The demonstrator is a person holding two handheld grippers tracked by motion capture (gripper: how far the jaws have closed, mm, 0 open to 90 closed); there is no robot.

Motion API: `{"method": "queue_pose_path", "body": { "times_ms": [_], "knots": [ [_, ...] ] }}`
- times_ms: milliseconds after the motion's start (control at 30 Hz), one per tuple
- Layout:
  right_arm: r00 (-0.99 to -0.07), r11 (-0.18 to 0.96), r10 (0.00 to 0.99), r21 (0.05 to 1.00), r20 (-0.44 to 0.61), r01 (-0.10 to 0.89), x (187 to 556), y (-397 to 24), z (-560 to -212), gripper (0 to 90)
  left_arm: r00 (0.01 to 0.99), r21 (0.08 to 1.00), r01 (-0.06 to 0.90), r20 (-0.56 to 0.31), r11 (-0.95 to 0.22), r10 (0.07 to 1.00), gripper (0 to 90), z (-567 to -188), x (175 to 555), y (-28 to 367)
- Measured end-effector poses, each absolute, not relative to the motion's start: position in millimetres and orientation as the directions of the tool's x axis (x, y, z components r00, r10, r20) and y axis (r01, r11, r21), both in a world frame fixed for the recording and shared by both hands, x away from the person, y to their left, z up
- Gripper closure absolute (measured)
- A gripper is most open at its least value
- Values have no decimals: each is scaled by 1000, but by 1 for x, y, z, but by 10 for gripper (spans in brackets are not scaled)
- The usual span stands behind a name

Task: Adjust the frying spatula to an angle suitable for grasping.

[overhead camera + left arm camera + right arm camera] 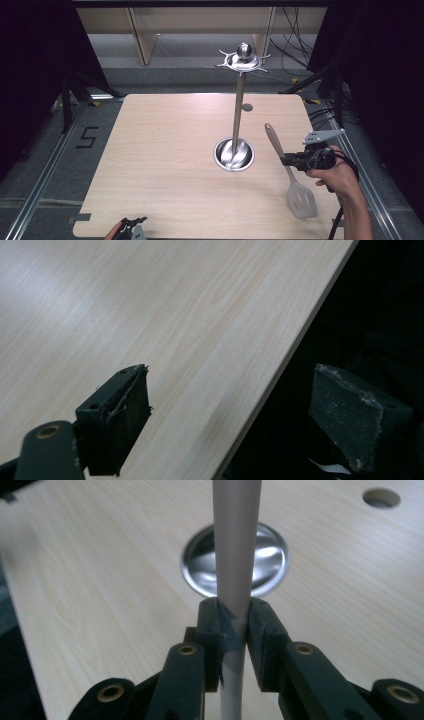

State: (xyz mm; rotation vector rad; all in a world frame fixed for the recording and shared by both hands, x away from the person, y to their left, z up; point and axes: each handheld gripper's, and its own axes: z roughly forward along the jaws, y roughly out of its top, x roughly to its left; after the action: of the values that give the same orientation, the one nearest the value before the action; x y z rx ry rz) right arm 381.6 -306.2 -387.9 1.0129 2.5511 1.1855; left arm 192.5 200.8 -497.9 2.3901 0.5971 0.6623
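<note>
Across the pale wood-grain worktop (pixel 165 165), largest first: a tall steel utensil stand (pixel 238 107) rises from a round dished base near centre, its hooked crown bare, the base empty. At four o'clock the right gripper (pixel 286 161) is clamped on the handle of a grey slotted spatula (pixel 300 199), blade hanging, probably bound for a hook. At seven o'clock the left gripper (pixel 134 227) idles, jaws wide, empty.

I've got a matt grey plastic-looking spatula (pixel 292 175) clamped between my right gripper's (pixel 233 625) worn black foam-like pads. Centre frame, the polished metal stand (pixel 237 107) gleams, its round base mirror-bright. The table (pixel 165 150) is pale wood-grain laminate, smooth with a soft sheen.
</note>
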Motion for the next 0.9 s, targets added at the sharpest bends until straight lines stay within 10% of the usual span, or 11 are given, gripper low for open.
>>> {"method": "queue_pose_path", "body": {
  "times_ms": [900],
  "knots": [
    [-866,289,477,903,153,318,380,-286,-349,786,779,629,264,308,-731,546,154,-499,193,201]
  ]
}}
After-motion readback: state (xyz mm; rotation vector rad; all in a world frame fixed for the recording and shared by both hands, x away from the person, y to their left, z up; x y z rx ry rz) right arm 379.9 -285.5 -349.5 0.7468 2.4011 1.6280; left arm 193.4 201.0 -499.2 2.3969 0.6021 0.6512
